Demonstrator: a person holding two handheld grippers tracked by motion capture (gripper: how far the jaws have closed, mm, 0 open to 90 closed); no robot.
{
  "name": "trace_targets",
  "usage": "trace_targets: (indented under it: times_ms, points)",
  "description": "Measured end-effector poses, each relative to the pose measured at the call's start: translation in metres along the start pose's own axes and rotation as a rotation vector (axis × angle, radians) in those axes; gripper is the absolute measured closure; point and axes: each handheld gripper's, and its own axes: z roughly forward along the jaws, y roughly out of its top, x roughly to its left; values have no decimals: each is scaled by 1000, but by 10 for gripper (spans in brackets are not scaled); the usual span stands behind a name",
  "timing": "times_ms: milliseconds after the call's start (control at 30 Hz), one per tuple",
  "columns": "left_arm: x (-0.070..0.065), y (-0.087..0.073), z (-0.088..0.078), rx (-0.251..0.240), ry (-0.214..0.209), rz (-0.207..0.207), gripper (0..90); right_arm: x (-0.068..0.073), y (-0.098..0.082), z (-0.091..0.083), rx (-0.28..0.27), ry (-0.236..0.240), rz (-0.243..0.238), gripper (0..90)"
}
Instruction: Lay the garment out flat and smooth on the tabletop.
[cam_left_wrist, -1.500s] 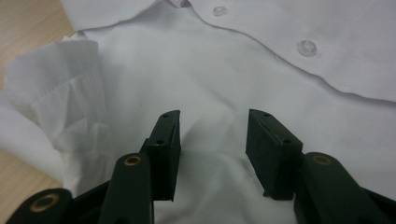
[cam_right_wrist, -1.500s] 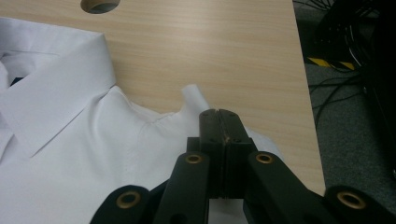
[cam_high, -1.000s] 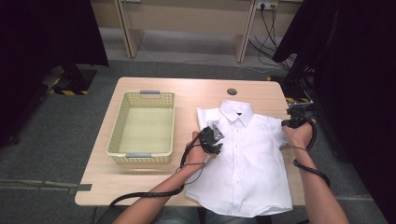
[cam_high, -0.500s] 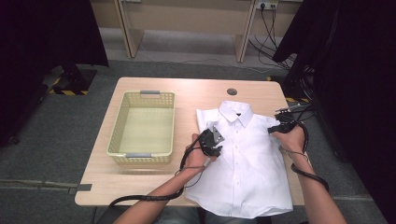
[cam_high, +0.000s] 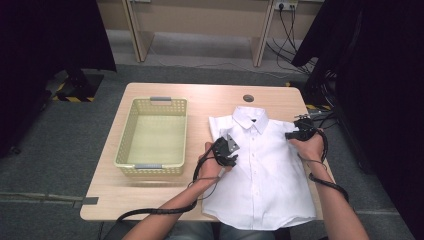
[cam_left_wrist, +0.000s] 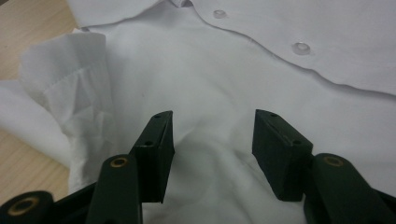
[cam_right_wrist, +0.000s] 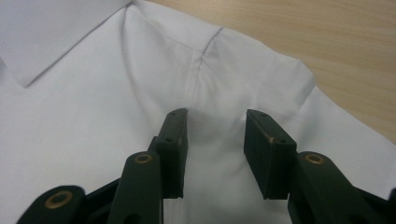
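A white button-up shirt (cam_high: 265, 170) lies face up on the table, collar (cam_high: 251, 118) at the far end. My left gripper (cam_high: 231, 152) rests on the shirt's left chest beside the folded-in sleeve (cam_left_wrist: 70, 84). Its jaws have just been opening, and the left gripper (cam_left_wrist: 212, 140) now stands open over a low ridge of cloth (cam_left_wrist: 210, 79). My right gripper (cam_high: 294, 132) sits on the shirt's right shoulder near the sleeve seam. Its jaws have also been opening, and the right gripper (cam_right_wrist: 215, 135) is open with a small pucker of fabric (cam_right_wrist: 212, 116) between the pads.
A pale yellow plastic basket (cam_high: 131, 130) stands on the left half of the wooden table (cam_high: 200, 100). A round cable hole (cam_high: 248, 98) sits behind the collar. Bare wood (cam_right_wrist: 303, 28) lies just beyond the right shoulder, close to the table's right edge.
The right hand has come in leftward and down from the table's right edge onto the shirt's shoulder. The left hand has stayed where it was.
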Motion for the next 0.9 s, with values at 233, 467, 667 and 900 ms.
trace_targets:
  times_ms: [233, 467, 667, 900]
  points:
    - [6, 2, 4, 1, 15, 5, 477, -2, 1, 3, -15, 0, 13, 585]
    - [10, 4, 7, 4, 23, 14, 483, -4, 2, 4, -20, -7, 30, 548]
    - [13, 6, 6, -9, 35, 32, 434, -4, 1, 3, -32, -13, 36, 477]
    - [8, 11, -14, -81, 68, 28, 210, 1, 3, -15, -94, -9, 33, 394]
